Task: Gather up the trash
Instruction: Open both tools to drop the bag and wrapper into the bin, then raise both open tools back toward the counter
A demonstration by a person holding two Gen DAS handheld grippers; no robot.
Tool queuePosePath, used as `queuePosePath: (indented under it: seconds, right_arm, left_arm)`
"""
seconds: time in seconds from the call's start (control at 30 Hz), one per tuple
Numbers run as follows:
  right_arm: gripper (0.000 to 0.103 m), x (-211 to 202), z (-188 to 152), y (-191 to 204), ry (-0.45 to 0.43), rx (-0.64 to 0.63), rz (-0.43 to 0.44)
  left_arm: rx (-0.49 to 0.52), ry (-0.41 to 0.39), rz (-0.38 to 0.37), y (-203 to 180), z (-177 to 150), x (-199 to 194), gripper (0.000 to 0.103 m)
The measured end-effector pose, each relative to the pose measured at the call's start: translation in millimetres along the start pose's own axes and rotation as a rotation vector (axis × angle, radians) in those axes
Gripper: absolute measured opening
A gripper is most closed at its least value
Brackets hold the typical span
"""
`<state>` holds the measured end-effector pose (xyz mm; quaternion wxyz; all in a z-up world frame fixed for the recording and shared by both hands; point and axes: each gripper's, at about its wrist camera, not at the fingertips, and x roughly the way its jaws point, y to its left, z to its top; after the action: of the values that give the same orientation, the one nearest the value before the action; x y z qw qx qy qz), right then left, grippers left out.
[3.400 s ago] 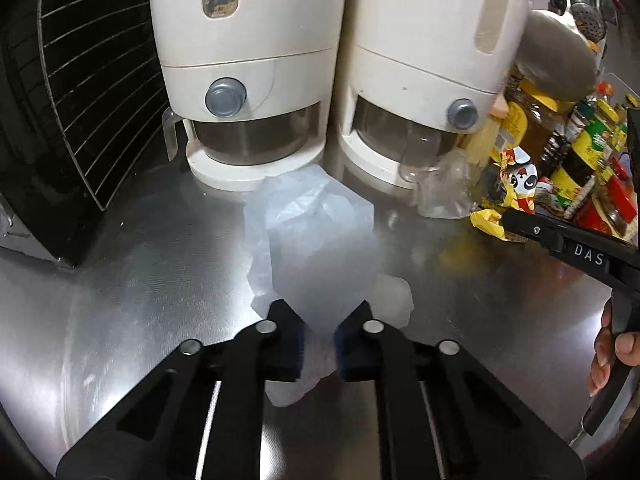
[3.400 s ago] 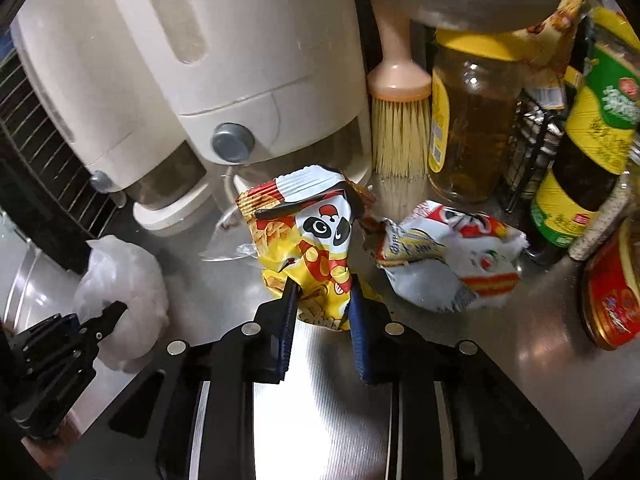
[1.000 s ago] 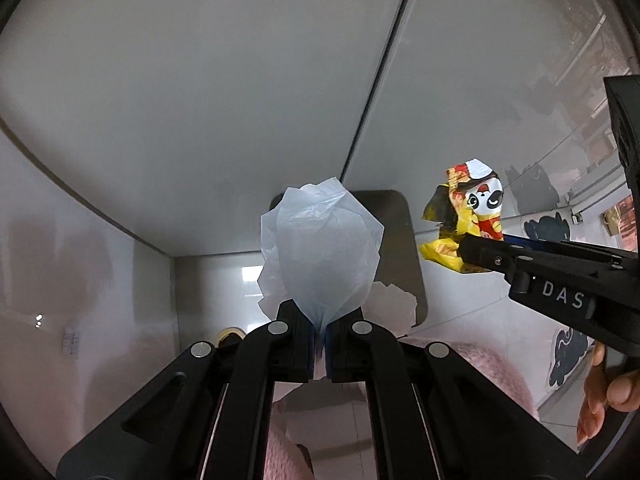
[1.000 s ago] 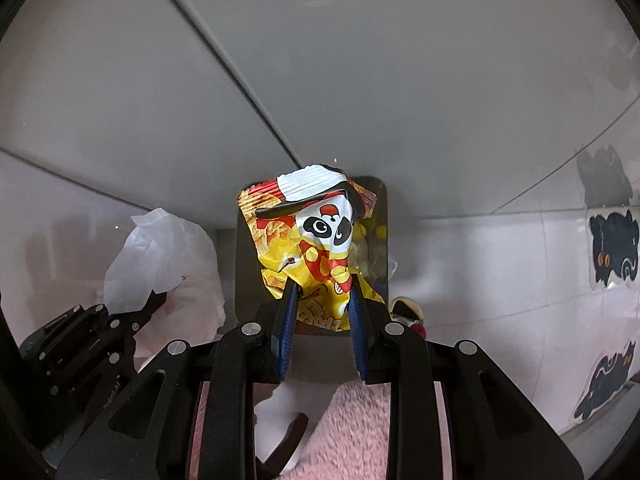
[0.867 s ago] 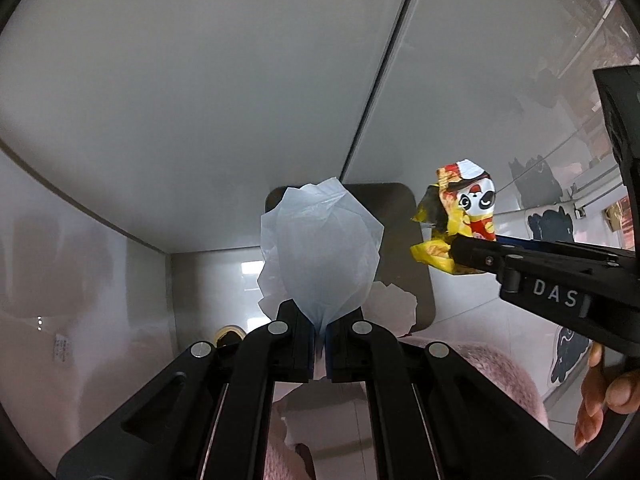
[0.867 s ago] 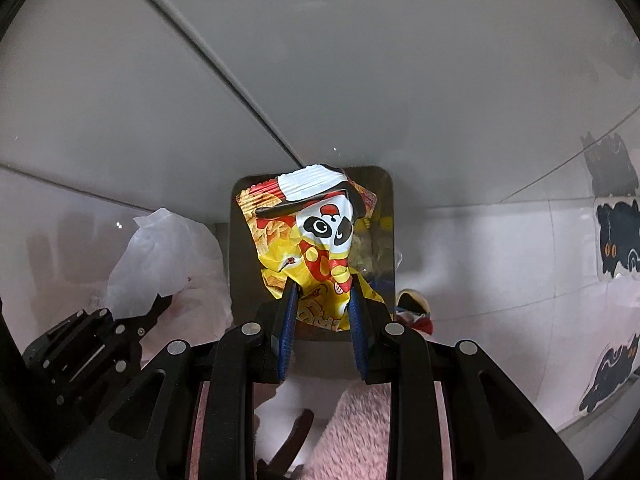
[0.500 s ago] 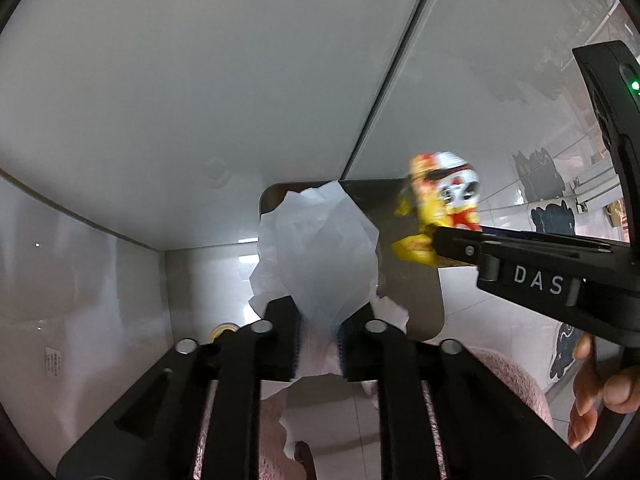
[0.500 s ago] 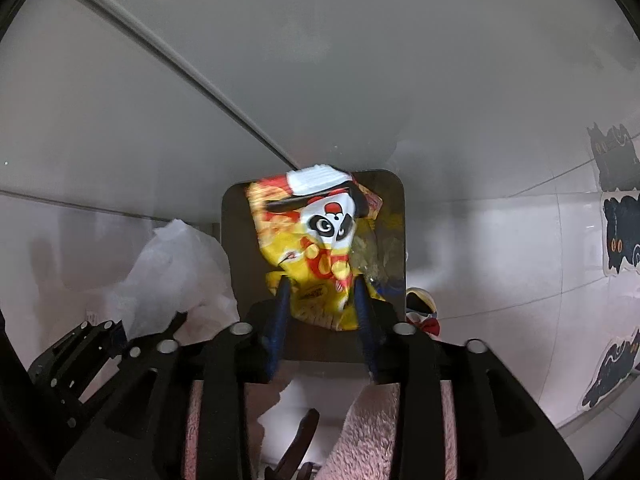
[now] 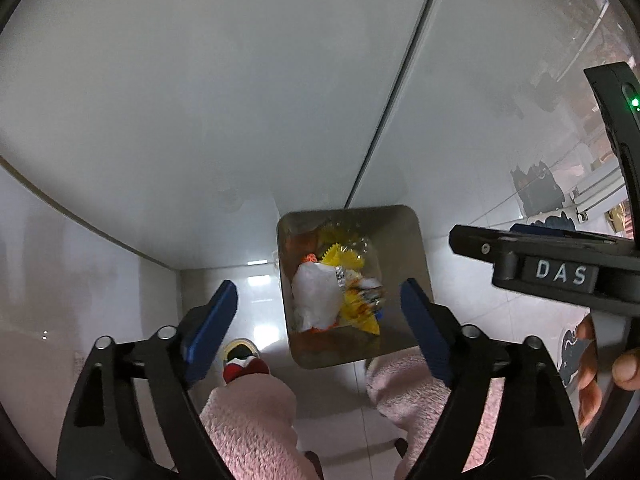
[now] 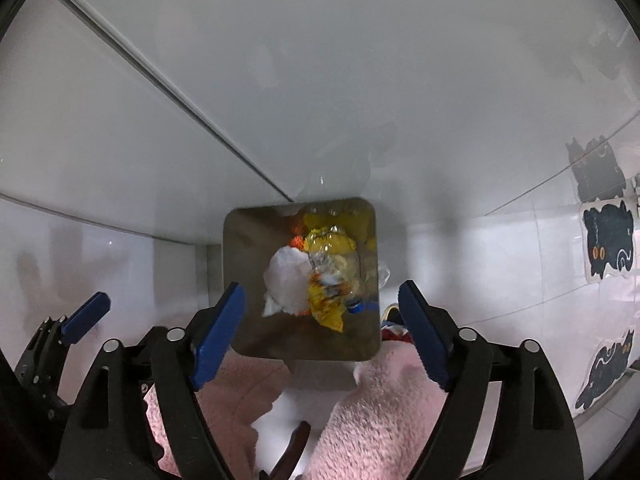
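A square metal trash bin (image 9: 420, 248) stands on the floor below both grippers; it also shows in the right wrist view (image 10: 240, 240). Inside lie the white crumpled plastic bag (image 9: 316, 296) (image 10: 286, 280), the yellow snack wrapper (image 9: 360, 312) (image 10: 326, 304) and a clear plastic bottle (image 10: 332, 256). My left gripper (image 9: 320, 320) is open and empty above the bin. My right gripper (image 10: 320, 320) is open and empty above the bin too; its side shows at the right of the left wrist view (image 9: 560, 264).
White cabinet fronts (image 9: 200, 100) rise behind the bin. The person's pink fuzzy trouser legs (image 9: 248, 420) (image 10: 380, 408) and a slippered foot (image 9: 240, 360) stand by the bin's near side. Black cat stickers (image 10: 606, 244) are on the tiled floor at right.
Both grippers have opened. The white bag and the yellow snack wrapper have dropped out of them into the bin.
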<state>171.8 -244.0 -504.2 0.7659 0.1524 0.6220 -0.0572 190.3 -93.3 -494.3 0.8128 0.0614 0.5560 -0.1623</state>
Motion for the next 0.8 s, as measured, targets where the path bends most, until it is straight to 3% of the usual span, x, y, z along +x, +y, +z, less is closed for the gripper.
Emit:
queuePosePath:
  seconds: [0.2,0.37,0.8]
  right_arm:
    - [0.092,-53.5,-7.7,-1.0,-0.088,-0.023,-0.008]
    - [0.100,-91.3,-18.0,4.5,-0.170,-0.070,0.000]
    - [0.100,-221.9,-26.8,28.7,-0.375,-0.147,0.088]
  left_arm:
    - [0.009,-0.080,0.010,-1.4,-1.8,-54.4,0.095]
    - [-0.009,-0.142,0.004,3.6,-3.7,-104.6,0.095]
    - [0.005,-0.257,0.035,11.8,3.9,-216.5,0.095]
